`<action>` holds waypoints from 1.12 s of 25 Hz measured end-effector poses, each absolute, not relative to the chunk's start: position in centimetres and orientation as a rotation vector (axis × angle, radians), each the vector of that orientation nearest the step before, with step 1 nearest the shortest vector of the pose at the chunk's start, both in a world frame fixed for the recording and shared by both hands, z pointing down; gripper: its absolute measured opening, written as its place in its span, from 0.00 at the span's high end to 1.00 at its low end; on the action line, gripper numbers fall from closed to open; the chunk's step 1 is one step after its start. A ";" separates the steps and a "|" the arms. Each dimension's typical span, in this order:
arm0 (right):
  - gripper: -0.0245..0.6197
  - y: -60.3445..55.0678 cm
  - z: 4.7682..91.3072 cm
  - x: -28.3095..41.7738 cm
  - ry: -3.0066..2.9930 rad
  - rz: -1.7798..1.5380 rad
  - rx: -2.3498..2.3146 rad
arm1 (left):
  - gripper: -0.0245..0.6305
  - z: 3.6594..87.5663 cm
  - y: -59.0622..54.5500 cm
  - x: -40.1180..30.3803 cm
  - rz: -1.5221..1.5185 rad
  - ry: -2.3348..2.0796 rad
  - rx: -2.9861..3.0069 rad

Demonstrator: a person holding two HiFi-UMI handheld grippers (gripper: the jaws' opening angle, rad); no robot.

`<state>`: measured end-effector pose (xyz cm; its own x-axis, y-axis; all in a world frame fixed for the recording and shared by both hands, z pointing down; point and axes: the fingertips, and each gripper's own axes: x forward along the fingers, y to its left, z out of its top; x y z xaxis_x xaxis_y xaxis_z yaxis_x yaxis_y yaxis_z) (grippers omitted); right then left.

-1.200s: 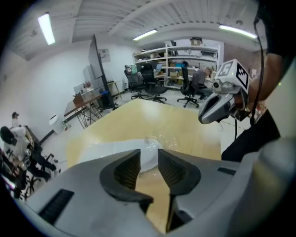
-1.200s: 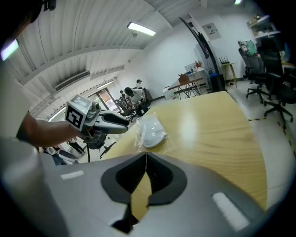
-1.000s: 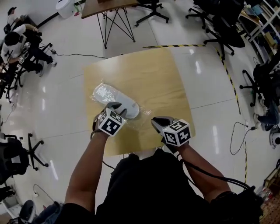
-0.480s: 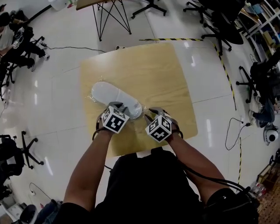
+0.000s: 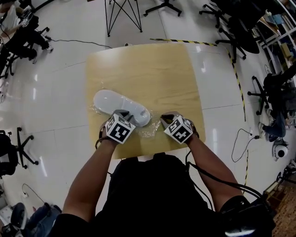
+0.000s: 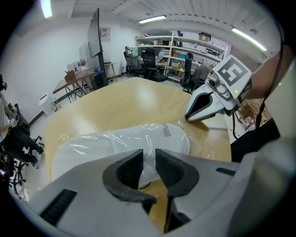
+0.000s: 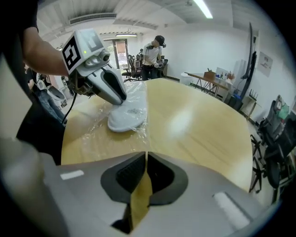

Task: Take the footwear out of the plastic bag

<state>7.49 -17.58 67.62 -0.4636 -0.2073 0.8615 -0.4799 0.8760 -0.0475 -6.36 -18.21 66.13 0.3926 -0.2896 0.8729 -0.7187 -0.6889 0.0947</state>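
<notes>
A white slipper (image 5: 118,104) lies in a clear plastic bag (image 5: 150,132) on the wooden table (image 5: 152,74). My left gripper (image 5: 124,112) is at the slipper's near end. In the left gripper view its jaws (image 6: 147,162) have just been closing, and the bagged slipper (image 6: 120,143) fills the narrow gap between the pads. My right gripper (image 5: 165,118) is low over the table, just right of the bag's crumpled loose film. Its jaws (image 7: 145,159) have just closed to a hairline. I cannot tell whether film is caught there. The slipper (image 7: 125,115) lies ahead of it.
The table's far half is bare wood. Black office chairs (image 5: 231,28) stand on the glossy floor to the right, beside a strip of black-yellow tape (image 5: 185,41). A table on wire legs (image 5: 122,14) stands beyond. Seated people (image 5: 18,32) are at the top left.
Both grippers have come down toward the table. The right one rolled and shifted in beside the bag's loose end. The left one stayed at the slipper's near end.
</notes>
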 end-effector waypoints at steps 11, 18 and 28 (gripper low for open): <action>0.90 -12.9 63.2 4.0 -2.167 0.364 0.496 | 0.84 65.8 -18.5 -6.8 1.058 -1.014 2.083; 0.87 -9.4 67.0 1.5 -2.066 0.238 0.347 | 0.85 66.2 -18.5 -6.5 1.023 -1.069 2.048; 0.96 -8.6 66.6 6.7 -2.024 0.230 0.443 | 0.87 66.0 -18.9 -6.7 0.958 -1.109 2.037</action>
